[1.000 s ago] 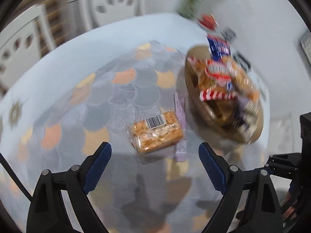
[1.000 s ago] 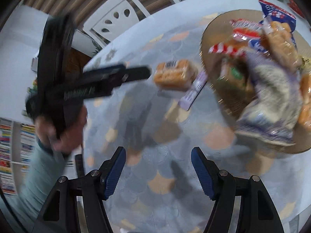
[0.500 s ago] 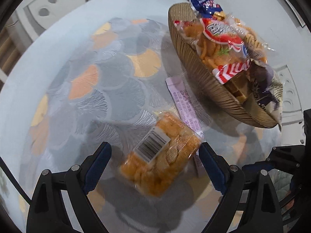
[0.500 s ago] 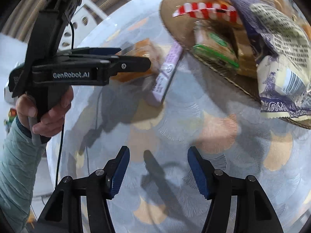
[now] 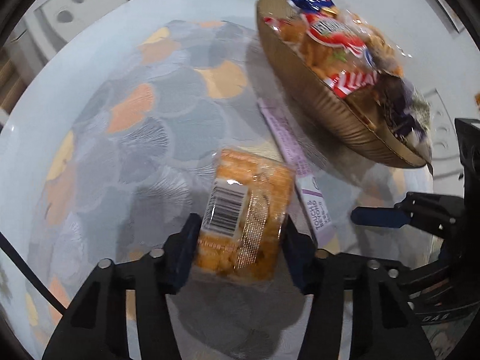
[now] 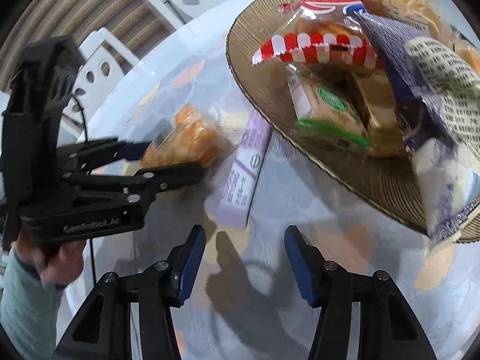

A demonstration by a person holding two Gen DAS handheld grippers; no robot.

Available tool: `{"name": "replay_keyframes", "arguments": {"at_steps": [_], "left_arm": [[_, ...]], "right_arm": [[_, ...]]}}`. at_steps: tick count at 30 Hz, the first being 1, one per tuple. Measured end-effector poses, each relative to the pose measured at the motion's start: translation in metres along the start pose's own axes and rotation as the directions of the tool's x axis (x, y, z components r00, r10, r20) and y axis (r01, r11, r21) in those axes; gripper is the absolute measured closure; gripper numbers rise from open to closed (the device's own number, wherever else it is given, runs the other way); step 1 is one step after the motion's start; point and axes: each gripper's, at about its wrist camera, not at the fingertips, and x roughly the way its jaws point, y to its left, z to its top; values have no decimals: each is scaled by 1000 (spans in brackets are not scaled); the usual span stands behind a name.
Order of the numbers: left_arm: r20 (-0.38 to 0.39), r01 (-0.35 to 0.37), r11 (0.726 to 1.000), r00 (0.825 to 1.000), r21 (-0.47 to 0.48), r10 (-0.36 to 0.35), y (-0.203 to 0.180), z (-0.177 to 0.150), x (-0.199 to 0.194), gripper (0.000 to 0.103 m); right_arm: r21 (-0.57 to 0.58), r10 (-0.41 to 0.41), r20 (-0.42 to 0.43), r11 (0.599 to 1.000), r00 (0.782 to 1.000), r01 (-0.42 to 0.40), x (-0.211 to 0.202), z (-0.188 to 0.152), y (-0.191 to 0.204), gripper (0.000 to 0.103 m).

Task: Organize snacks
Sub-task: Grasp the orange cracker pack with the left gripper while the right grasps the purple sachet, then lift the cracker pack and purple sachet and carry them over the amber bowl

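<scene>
A clear pack of orange crackers (image 5: 244, 216) with a barcode label lies on the patterned tablecloth. My left gripper (image 5: 240, 240) is shut on it, one finger on each side. The pack also shows in the right wrist view (image 6: 186, 141), held between the left fingers. A long lilac snack box (image 5: 295, 165) lies just right of the pack, also seen in the right wrist view (image 6: 244, 174). A brown ribbed basket (image 6: 387, 186) full of snack bags stands beyond it. My right gripper (image 6: 244, 258) is open and empty, just short of the lilac box's near end.
The basket (image 5: 315, 90) holds a red-striped bag (image 6: 315, 48), a green-labelled pack (image 6: 327, 114) and a purple-and-white bag (image 6: 435, 120) that hangs over its rim. White chairs (image 6: 99, 69) stand beyond the round table's far edge. My right gripper shows at the right of the left wrist view (image 5: 378, 216).
My left gripper has moved forward and closed on the cracker pack. My right gripper has moved closer to the lilac box and the basket.
</scene>
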Motion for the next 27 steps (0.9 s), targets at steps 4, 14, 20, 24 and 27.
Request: {"name": "replay_keyframes", "arguments": {"at_steps": [4, 14, 20, 24, 27], "left_arm": [[28, -31, 999, 999, -40, 32, 3, -10, -5, 56], [77, -26, 959, 996, -282, 49, 19, -72, -31, 56], [132, 18, 899, 990, -437, 44, 15, -113, -42, 56], [137, 18, 864, 989, -502, 59, -2, -140, -46, 56], [144, 20, 838, 987, -546, 70, -15, -156, -49, 56]], "right_arm": [[29, -58, 65, 998, 996, 56, 7, 11, 16, 53], [-35, -168, 140, 984, 976, 175, 19, 18, 35, 77], [-222, -97, 56, 969, 994, 108, 12, -2, 32, 80], [-370, -84, -20, 926, 996, 70, -1, -37, 25, 81], [-469, -112, -49, 880, 993, 76, -12, -65, 14, 82]]}}
